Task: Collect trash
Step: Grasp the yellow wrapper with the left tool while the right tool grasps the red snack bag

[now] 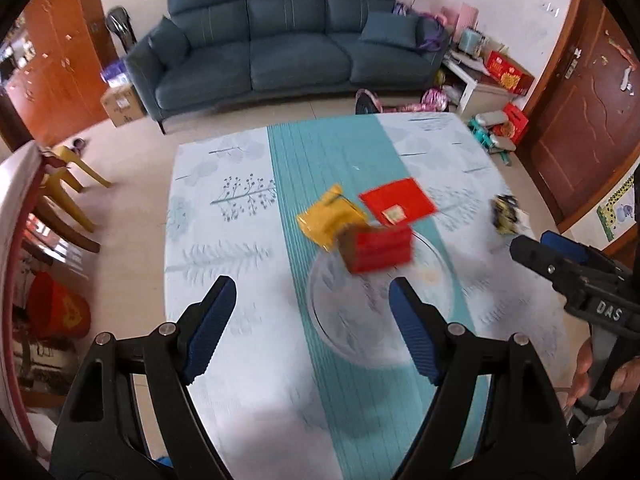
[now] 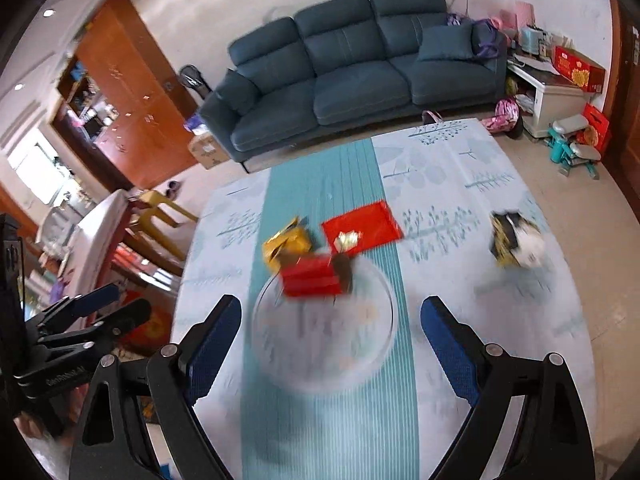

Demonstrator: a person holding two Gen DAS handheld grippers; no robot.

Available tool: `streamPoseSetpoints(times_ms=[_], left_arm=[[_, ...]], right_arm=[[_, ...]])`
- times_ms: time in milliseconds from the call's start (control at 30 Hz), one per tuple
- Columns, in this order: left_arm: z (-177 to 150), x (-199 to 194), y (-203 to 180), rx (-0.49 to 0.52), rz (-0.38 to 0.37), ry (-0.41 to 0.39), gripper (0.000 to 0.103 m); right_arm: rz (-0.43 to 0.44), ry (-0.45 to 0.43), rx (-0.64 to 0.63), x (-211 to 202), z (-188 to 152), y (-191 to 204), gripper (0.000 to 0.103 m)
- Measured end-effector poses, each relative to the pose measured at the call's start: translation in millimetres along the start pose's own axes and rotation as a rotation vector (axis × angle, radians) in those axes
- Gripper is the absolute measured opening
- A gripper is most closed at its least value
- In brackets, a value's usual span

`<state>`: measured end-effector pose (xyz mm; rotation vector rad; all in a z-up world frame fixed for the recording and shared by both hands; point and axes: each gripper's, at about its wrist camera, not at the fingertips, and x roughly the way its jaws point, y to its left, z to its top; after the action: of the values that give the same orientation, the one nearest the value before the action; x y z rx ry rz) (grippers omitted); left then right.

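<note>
Both tools hover above the table (image 1: 224, 208), which wears a pale leaf-print cloth with a teal striped band down the middle. Left tool (image 1: 312, 304) is spread wide and carries nothing; right tool (image 2: 330, 330) is likewise spread wide and empty.

Progress, as I judge it: barely started. Only one piece sits on the clear round glass plate (image 2: 376, 344), which looks like the collection spot: a small red cardboard box with a brown end (image 2: 314, 278), lying at the plate's far rim.

Still loose on the table:
- crumpled yellow foil snack wrapper (image 2: 286, 246), touching the plate's far-left edge and the red box
- flat red rectangular packet with a small gold sticker (image 2: 366, 226), just beyond the plate
- crumpled black, yellow and white wrapper (image 2: 516, 242), well apart to the right (nearest the right tool)

So three pieces left, one apparently in.

Readable writing: "DAS" in white on the right tool's body, seen in the left wrist view. A faint word is printed on the left tool's body in the right wrist view, too blurred to read. Sticker and wrapper print are motion-blurred, illegible.
</note>
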<state>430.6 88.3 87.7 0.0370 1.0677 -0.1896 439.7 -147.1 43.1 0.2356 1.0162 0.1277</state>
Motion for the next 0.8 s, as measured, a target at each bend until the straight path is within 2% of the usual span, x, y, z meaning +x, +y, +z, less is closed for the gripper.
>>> streamPoseSetpoints(times_ms=[100,200,333,567,800], left_arm=[[39,64,23,-0.015,-0.033,0.075,0.076],[59,112,40,-0.019,-0.075,0.127,0.076],[75,174,44,0.001,-0.129,0.204,0.076],[77,227,39,0.017,-0.224,0.284,0.076],[74,244,21,0.071,-0.281,0.336,0.076]], right_arm=[[-0.038,0.041,0.005,64,33,-10,0.092],[-0.078,0.093,0.026,130,57,-25,0.092],[-0.103,0.152,0.043,192,64,-41,0.092],[-0.106,0.218,-0.028,253,66,-38,0.095],[-0.143,0.235,-0.153,272,58,-22,0.1]])
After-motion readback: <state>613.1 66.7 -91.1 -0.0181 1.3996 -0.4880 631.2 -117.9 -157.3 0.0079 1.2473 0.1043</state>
